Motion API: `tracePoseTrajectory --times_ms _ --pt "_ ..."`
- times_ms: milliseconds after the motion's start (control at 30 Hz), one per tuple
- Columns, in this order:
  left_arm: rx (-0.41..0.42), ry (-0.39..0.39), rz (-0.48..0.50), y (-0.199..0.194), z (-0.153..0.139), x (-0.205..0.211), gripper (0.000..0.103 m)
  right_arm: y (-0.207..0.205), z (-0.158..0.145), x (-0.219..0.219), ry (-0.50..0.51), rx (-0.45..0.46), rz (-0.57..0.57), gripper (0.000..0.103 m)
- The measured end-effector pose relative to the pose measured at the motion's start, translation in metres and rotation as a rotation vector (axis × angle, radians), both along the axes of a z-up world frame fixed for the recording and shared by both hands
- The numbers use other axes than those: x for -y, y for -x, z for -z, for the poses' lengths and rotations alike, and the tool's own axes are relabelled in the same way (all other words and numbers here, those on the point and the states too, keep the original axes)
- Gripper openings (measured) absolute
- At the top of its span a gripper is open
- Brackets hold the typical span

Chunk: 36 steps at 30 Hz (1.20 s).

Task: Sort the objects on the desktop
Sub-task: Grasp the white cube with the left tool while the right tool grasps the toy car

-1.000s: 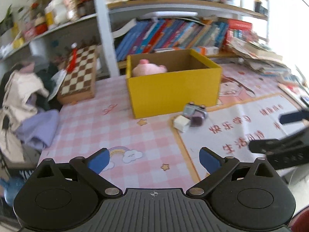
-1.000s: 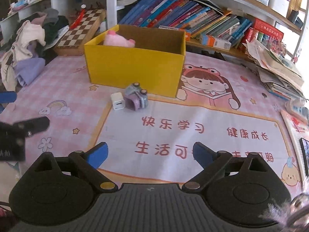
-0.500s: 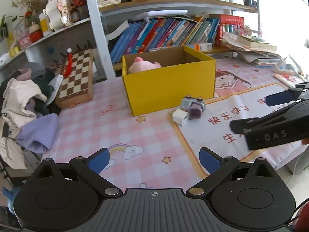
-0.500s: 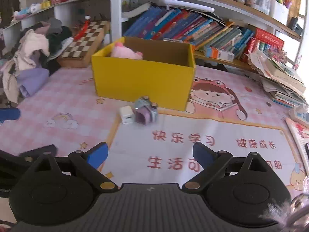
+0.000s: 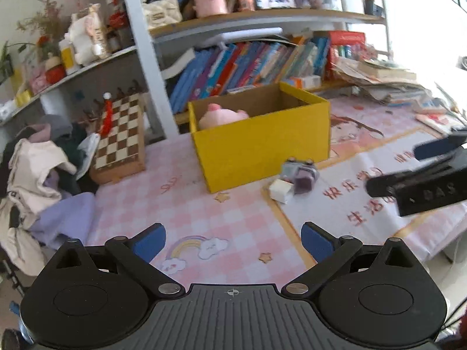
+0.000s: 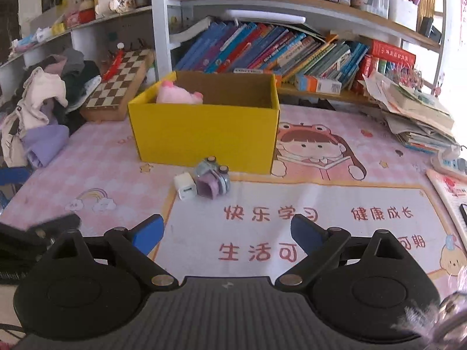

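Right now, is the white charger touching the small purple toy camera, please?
Cannot tell: in the right wrist view the white charger sits against the purple toy camera, with no plain gap or contact.

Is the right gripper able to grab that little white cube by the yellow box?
Probably yes. The right gripper is open and empty, and only bare printed mat lies between it and the small white cube. The purple toy camera touches the cube's right side, so it might get nudged.

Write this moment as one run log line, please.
left gripper: open, empty | right gripper: open, empty | pink plush: in yellow box | white charger, toy camera: on mat, unsorted
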<state>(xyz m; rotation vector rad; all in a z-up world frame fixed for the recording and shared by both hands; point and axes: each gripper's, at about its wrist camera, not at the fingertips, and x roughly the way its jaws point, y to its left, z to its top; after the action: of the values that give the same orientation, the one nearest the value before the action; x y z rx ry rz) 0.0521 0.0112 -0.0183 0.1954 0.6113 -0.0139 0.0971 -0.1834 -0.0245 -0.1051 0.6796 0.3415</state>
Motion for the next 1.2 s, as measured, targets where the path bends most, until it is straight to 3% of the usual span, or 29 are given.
tracePoseTrajectory --times_ms 100,200,300,433,600,700,1200 --pt "-0.041 0.048 -0.055 -0.003 0.002 -0.008 0.101 -0.001 0.004 -0.001 0.019 -0.027 -0.017 0.094" --pt "-0.070 0.049 -0.092 -0.008 -0.004 -0.007 0.100 -0.004 0.002 -0.008 0.060 -0.053 -0.028 0.091" --pt "0.008 0.059 -0.053 -0.007 -0.017 -0.004 0.100 -0.007 -0.005 -0.016 0.067 -0.016 -0.080 0.091" --pt "-0.023 0.055 -0.094 -0.015 -0.009 -0.006 0.100 -0.015 -0.004 -0.018 0.071 -0.015 -0.106 0.088" --pt "-0.028 0.121 -0.154 -0.020 -0.010 -0.019 0.099 -0.030 -0.004 -0.014 0.039 -0.046 -0.100 0.076" --pt "-0.031 0.157 -0.139 -0.023 -0.010 -0.021 0.099 -0.034 -0.001 -0.014 0.044 -0.051 -0.117 0.075" --pt "-0.145 0.132 -0.169 -0.063 0.012 -0.009 0.100 -0.076 0.019 -0.014 0.063 -0.129 -0.172 0.075"
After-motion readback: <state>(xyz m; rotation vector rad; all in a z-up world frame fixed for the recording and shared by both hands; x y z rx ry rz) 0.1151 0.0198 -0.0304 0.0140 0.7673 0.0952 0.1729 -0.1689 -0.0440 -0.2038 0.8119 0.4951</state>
